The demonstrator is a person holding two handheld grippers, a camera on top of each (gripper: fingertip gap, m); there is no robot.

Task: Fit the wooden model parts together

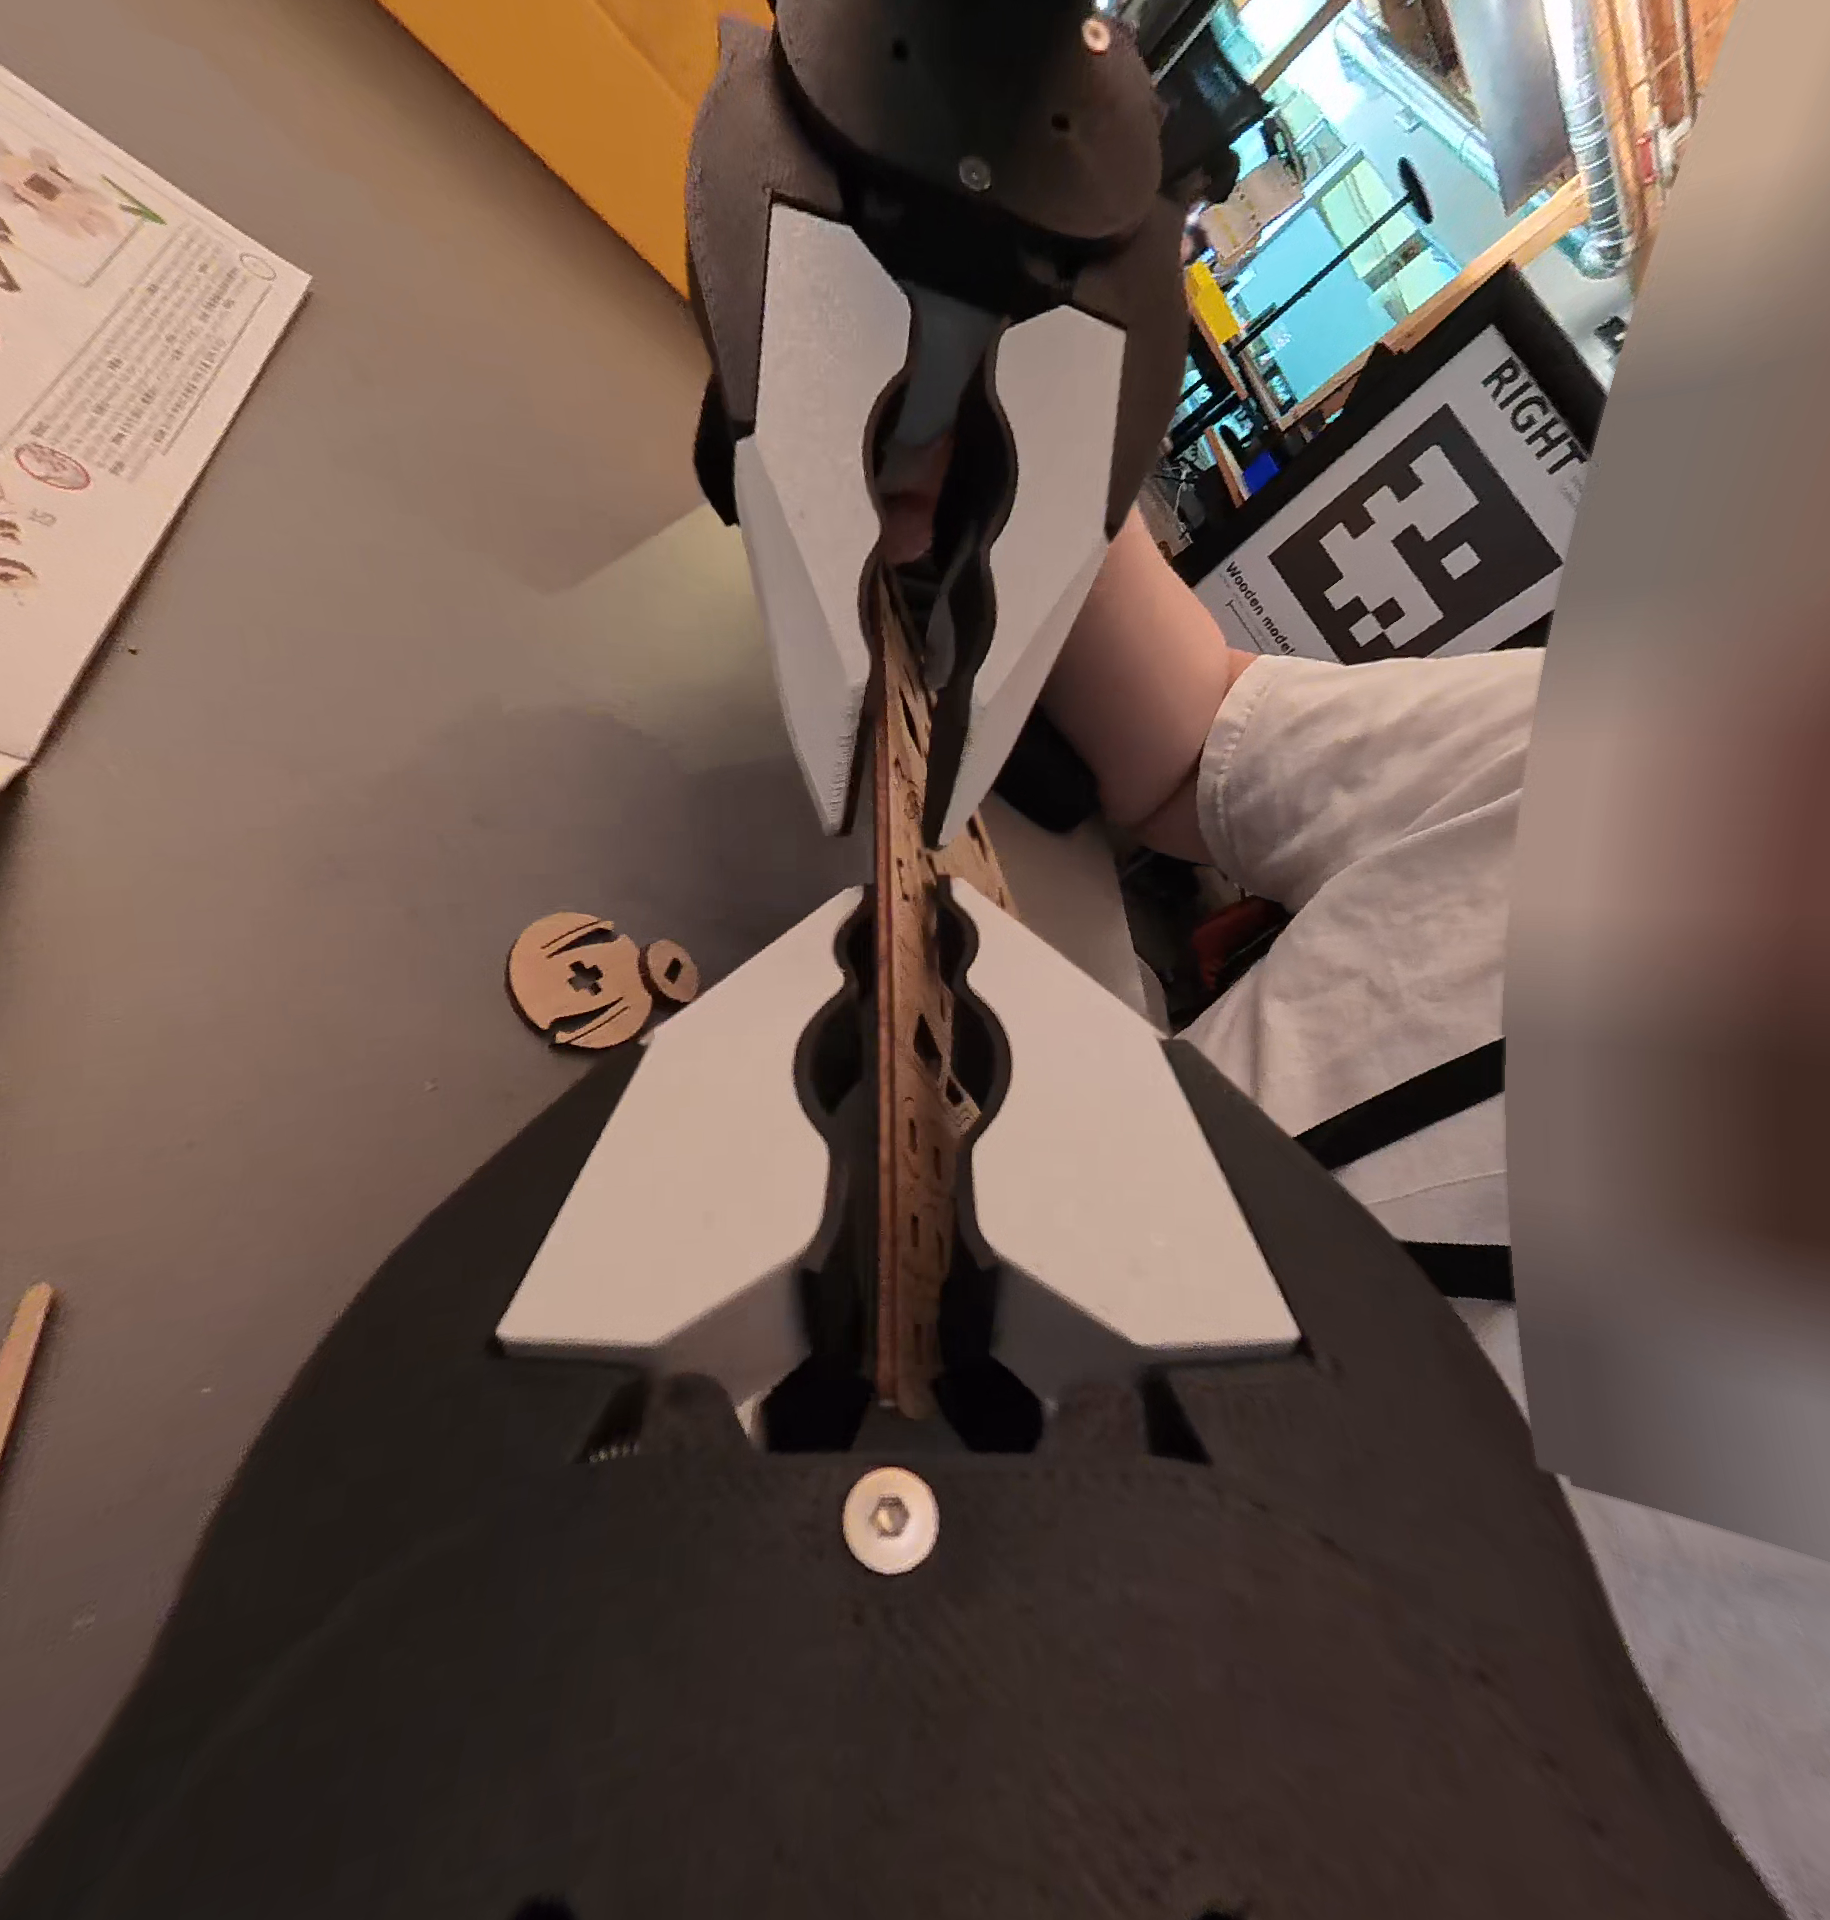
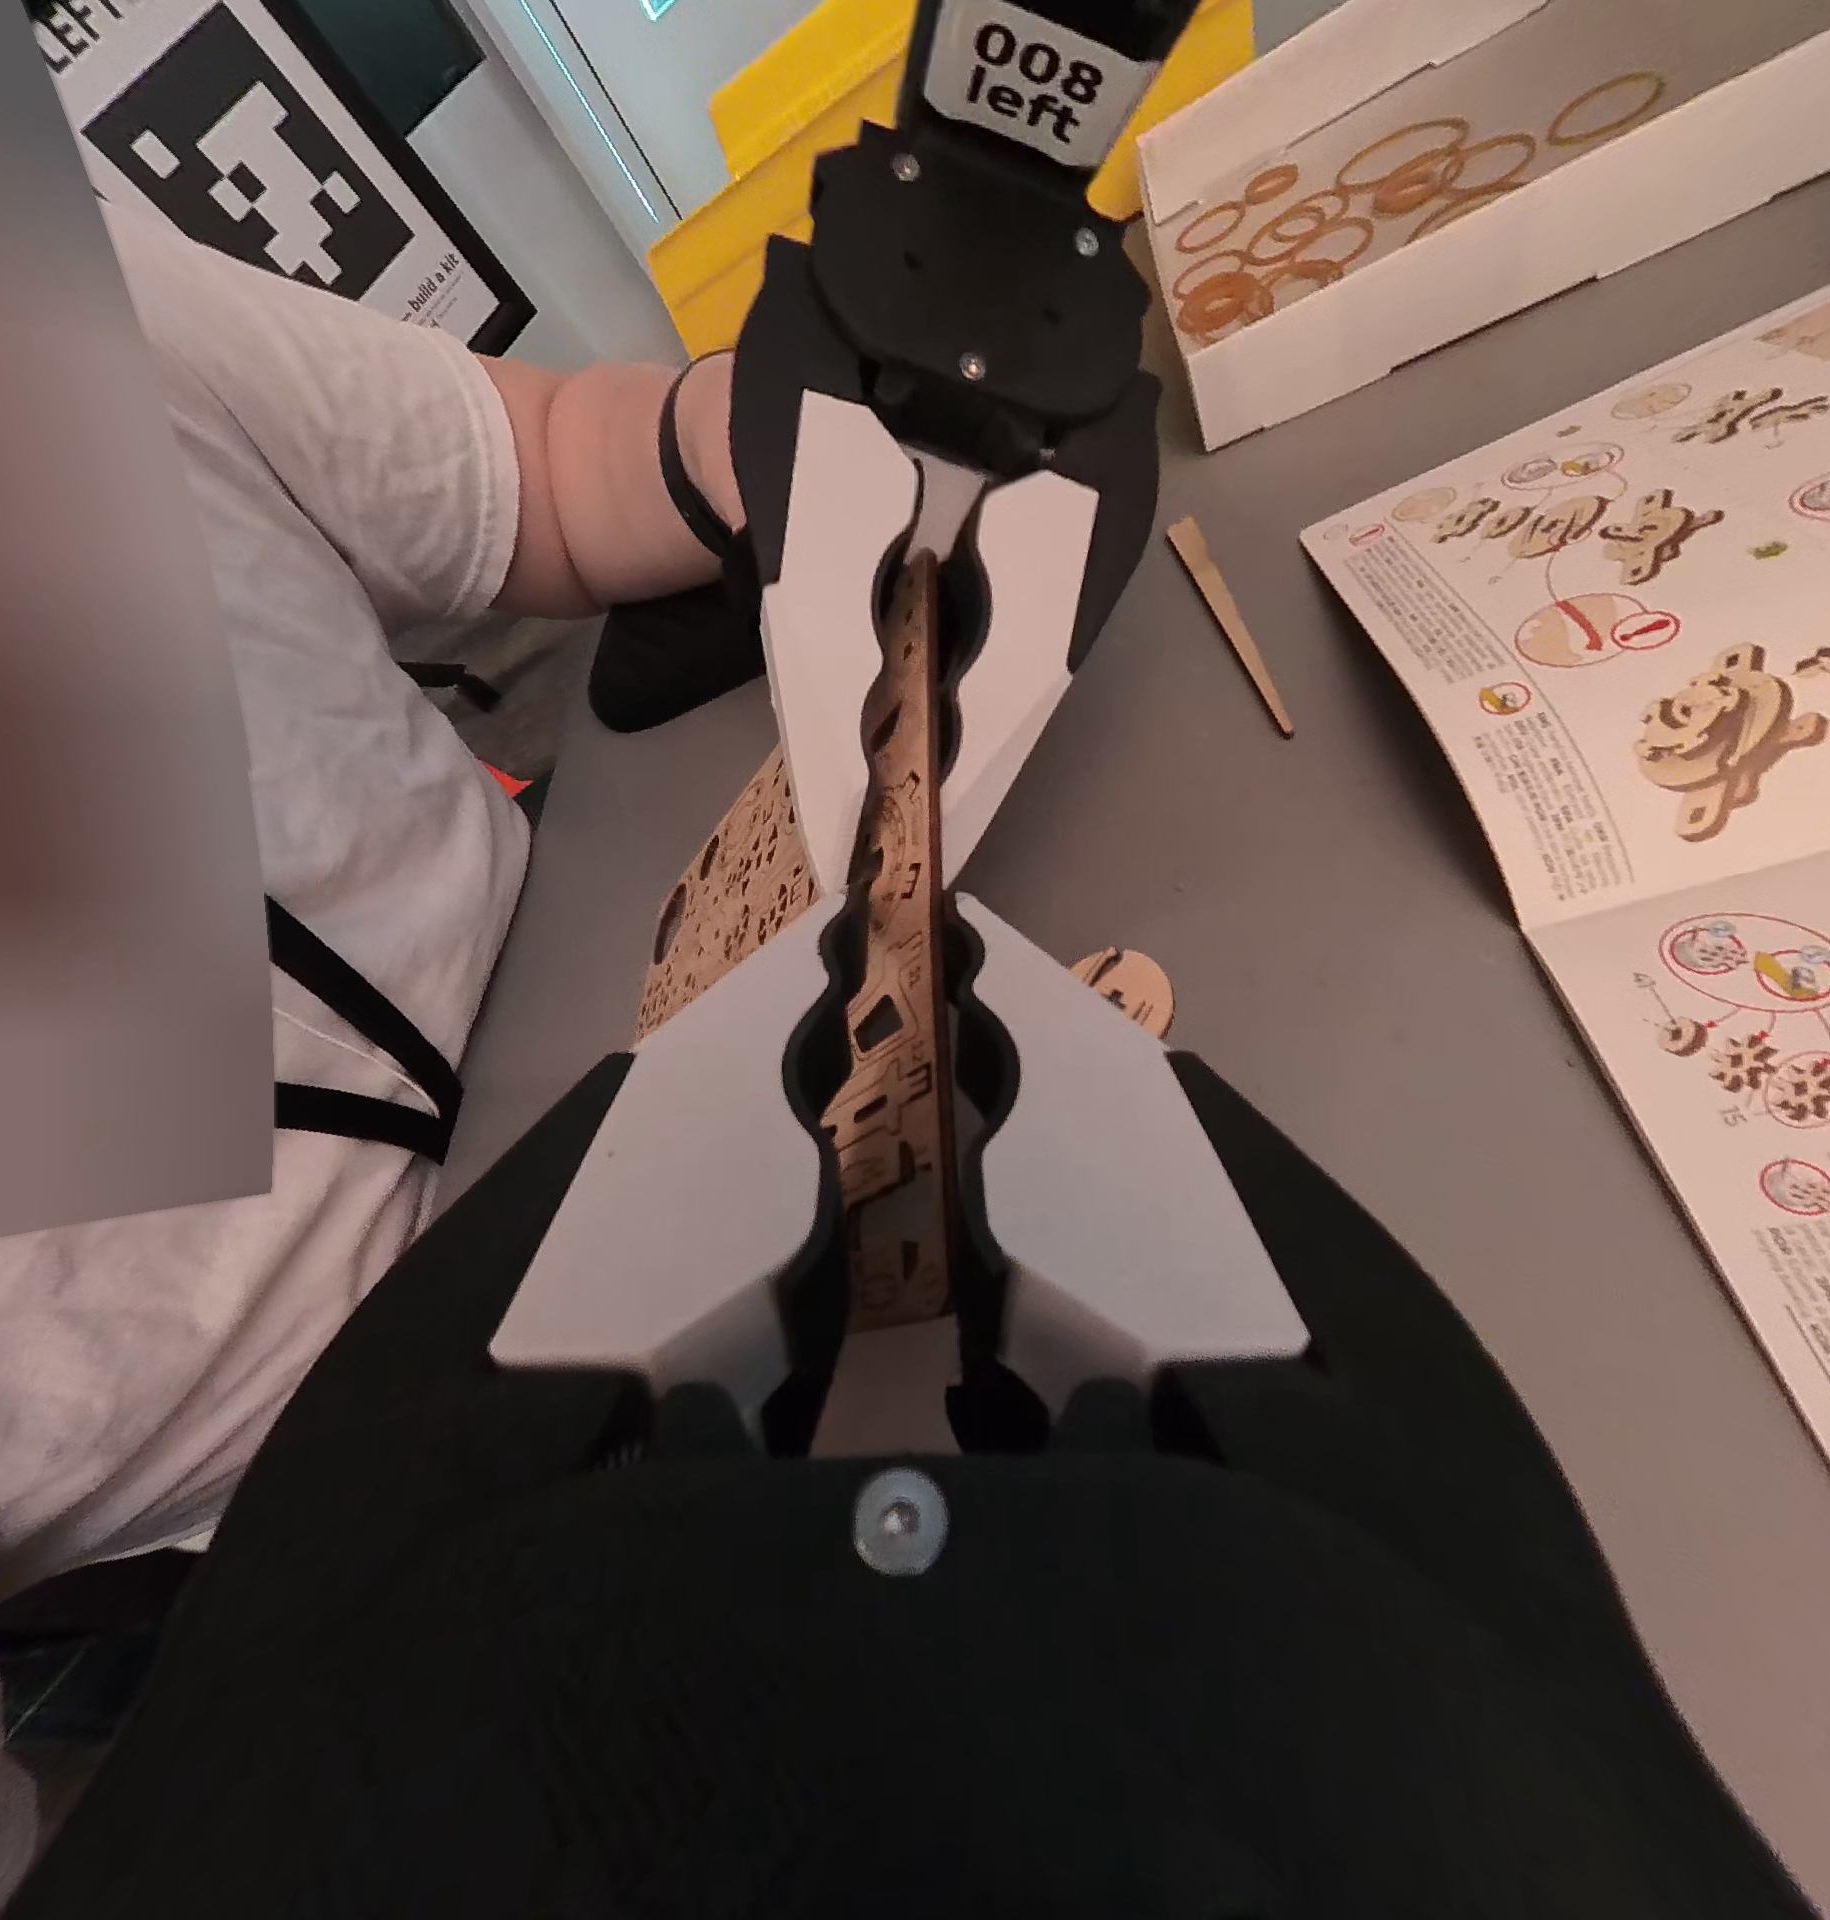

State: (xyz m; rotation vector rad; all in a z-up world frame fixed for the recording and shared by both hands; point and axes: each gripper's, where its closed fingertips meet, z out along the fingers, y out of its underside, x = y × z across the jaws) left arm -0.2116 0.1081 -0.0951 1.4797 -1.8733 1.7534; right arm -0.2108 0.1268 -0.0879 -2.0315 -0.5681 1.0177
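Both clamped edge-on, tip to tip, on one laser-cut wooden sheet (image 1: 916, 1174): left gripper (image 1: 906, 904), right gripper (image 2: 895, 904); round wooden piece (image 1: 578, 982) on grey tabletop (image 1: 371, 727).

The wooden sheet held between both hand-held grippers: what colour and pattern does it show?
Light tan wooden sheet with dark laser-cut part outlines; right wrist view shows it best.
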